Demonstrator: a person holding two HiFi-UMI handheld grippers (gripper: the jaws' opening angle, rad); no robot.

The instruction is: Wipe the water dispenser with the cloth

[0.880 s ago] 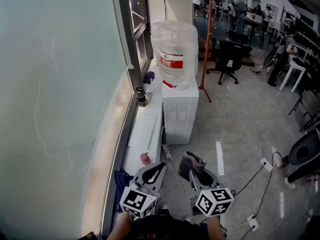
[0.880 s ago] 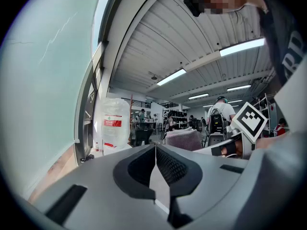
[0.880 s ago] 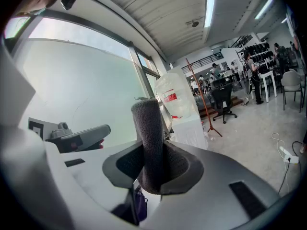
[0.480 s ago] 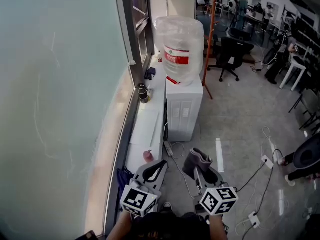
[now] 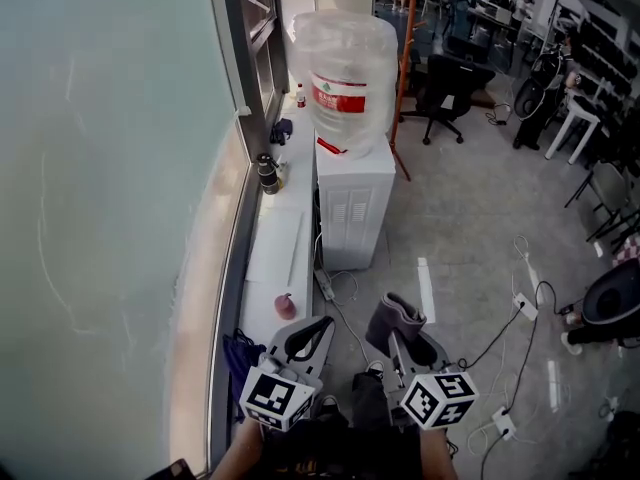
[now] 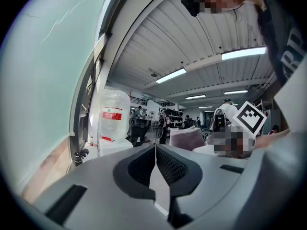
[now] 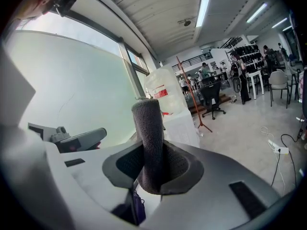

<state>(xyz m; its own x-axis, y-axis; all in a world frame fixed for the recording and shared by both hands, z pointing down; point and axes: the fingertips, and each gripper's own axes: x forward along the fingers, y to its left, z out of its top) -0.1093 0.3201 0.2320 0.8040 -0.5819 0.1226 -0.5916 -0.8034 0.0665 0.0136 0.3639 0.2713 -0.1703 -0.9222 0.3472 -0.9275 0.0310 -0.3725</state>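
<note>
A white water dispenser with a clear bottle on top stands by the window ledge, a few steps ahead of me. It also shows small in the left gripper view as the dispenser and behind the cloth in the right gripper view as the dispenser. My right gripper is shut on a folded grey cloth, which stands upright between the jaws as the cloth. My left gripper is shut with nothing in it, its jaws meeting edge to edge. Both are held low, near my body.
A white ledge runs under the frosted window, carrying a pink bottle and a dark bottle. Cables and power strips lie on the floor at right. An office chair and an orange pole stand behind the dispenser.
The view has shifted: the dispenser now sits a little further left and higher in the head view. Both grippers keep their place and hold; the cloth stays in the right one.
</note>
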